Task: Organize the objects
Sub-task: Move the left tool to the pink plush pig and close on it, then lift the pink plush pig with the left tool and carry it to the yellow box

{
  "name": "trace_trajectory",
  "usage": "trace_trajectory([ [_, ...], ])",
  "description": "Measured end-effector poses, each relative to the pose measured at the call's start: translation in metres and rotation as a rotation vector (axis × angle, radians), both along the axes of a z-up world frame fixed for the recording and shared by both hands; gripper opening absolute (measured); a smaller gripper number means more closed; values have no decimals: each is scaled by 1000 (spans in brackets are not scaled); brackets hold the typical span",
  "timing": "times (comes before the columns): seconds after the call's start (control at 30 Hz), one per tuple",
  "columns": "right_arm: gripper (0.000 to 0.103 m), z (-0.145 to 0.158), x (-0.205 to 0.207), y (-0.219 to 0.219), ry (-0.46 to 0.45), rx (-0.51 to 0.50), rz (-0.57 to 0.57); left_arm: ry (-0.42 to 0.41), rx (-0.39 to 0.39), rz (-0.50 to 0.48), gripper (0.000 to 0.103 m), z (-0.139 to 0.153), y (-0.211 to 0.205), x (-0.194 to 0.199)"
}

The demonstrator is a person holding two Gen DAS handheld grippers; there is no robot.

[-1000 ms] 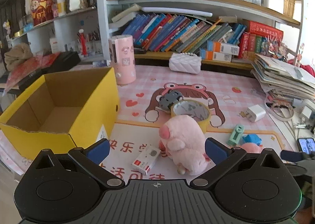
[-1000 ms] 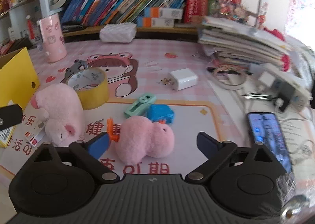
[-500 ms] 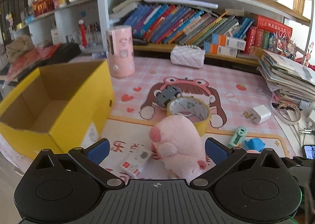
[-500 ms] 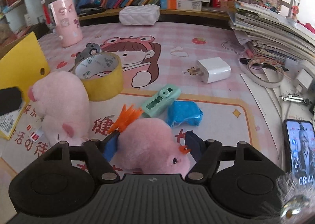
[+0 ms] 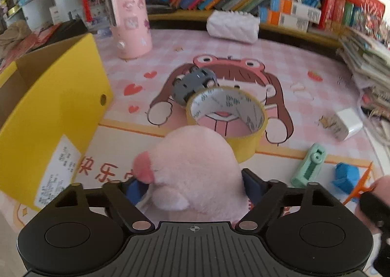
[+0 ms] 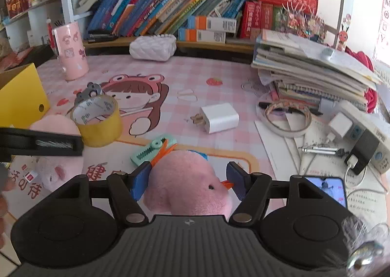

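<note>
Softly, each hand-held gripper (image 5: pixel 195 185) (image 6: pixel 187 178) squeezes a fuzzy pink plush (image 5: pixel 195 167) (image 6: pixel 185 179).

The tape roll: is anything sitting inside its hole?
No; through the tape roll only the printed pink mat shows, with nothing in the hole.

Fuzzy pink plush pig (image 5: pixel 195 169), snout pointing toward the open yellow cardboard box (image 5: pixel 48 116), lies just short of the yellow tape roll (image 5: pixel 229 118). Rounder pink plush bird with orange beak and feet (image 6: pixel 185 182) sits farther from the box, just beside mint-green toothed clip (image 6: pixel 152 149).
</note>
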State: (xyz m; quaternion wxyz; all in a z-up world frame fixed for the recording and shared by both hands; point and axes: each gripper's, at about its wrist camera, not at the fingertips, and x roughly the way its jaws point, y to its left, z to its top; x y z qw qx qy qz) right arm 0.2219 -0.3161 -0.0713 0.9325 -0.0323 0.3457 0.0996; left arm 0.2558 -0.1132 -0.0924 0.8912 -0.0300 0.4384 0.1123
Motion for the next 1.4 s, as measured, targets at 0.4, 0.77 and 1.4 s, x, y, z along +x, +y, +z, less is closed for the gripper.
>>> trace_trajectory([
  [0.4, 65, 8, -4, 9, -46, -15, -62, -232, -107, -66, 66, 57, 5, -43],
  [0.77, 65, 28, -46, 58, -103, -31, -43, -360, -134, -108, 67, 82, 39, -110],
  [1.4, 65, 38, -173, 239, -55, -24, 67, -279, -156, -4, 67, 74, 217, -234],
])
